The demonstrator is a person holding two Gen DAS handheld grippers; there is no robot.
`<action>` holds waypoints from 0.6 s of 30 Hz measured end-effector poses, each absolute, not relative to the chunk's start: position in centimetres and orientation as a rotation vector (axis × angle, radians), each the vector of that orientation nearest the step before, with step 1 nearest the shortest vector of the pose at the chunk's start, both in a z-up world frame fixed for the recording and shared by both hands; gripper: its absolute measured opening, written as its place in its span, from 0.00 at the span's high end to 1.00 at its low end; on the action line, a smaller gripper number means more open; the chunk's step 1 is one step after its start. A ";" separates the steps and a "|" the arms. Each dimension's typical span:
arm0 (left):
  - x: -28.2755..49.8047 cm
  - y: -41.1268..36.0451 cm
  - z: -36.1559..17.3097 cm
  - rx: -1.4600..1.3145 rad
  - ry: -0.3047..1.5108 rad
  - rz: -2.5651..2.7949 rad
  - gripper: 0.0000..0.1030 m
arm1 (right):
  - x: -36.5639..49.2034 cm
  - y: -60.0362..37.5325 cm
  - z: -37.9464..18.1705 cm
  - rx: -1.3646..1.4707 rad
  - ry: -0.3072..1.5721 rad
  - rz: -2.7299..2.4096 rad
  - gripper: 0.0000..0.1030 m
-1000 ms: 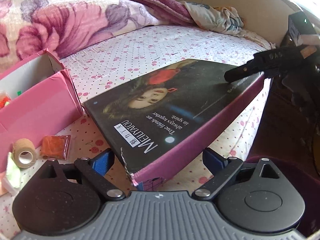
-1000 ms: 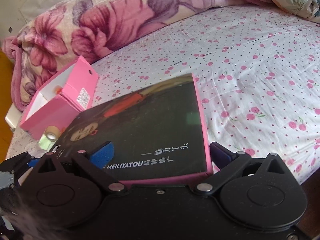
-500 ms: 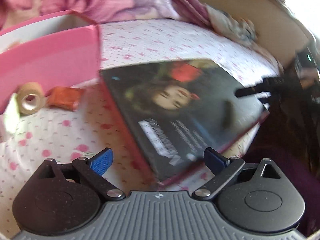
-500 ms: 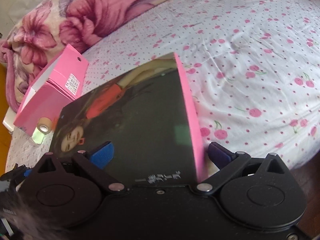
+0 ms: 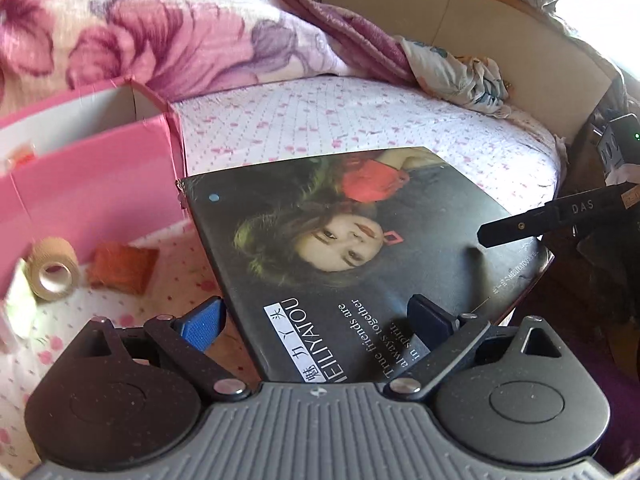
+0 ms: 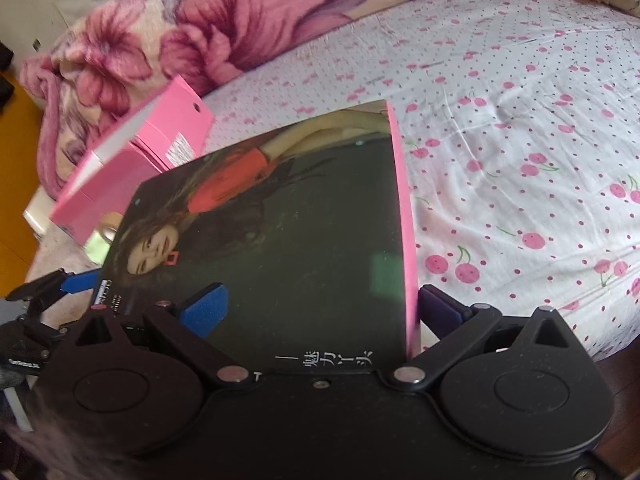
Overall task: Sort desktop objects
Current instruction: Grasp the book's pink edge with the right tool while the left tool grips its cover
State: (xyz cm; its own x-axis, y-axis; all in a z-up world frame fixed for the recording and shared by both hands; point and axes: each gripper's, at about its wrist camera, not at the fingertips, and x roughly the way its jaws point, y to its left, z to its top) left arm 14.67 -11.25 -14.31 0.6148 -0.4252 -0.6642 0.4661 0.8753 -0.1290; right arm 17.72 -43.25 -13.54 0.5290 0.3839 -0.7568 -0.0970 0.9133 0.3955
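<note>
A flat box lid [image 5: 360, 240] with a dark printed cover and pink sides lies on the cherry-print bed. Its near edge reaches in between the fingers of my left gripper [image 5: 316, 322], which is open: the left pad [image 5: 200, 326] sits just off the lid's edge and the right pad [image 5: 430, 320] over its cover. My right gripper [image 6: 320, 308] is open at the lid's [image 6: 280, 240] other end. Its left pad [image 6: 204, 308] sits over the cover and its right pad [image 6: 438, 306] beside the pink side wall. One right fingertip [image 5: 520, 228] shows above the lid's far corner.
An open pink box [image 5: 80, 184] stands left of the lid, also in the right wrist view [image 6: 132, 160]. A beige tape roll [image 5: 52, 274] and an orange packet [image 5: 122, 266] lie in front of it. A floral blanket [image 5: 160, 32] is bunched behind. The bed edge drops off at right.
The lid has turned on the bed: its short edge now faces my left gripper instead of a corner, and its pink side now lies along my right gripper's right finger. Both grippers stay open.
</note>
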 end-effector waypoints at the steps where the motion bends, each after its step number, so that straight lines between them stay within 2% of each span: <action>1: 14.7 -11.1 -13.7 0.059 0.741 -0.506 0.05 | 17.6 -43.2 -13.0 0.333 0.964 0.301 0.00; 10: 14.6 -7.8 -7.7 0.075 0.669 -0.406 0.05 | 19.4 -39.4 -7.2 0.339 0.838 0.405 0.00; 18: 16.5 -2.0 -5.2 0.058 0.660 -0.331 0.05 | 23.4 -33.1 -5.4 0.302 0.816 0.498 0.00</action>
State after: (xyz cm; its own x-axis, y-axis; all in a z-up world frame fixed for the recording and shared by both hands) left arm 16.54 -2.03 -5.17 0.7398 -0.2829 -0.6105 0.3195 0.9462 -0.0512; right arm 23.36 -33.12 -5.42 0.5804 0.5317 -0.6168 -0.3054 0.8442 0.4404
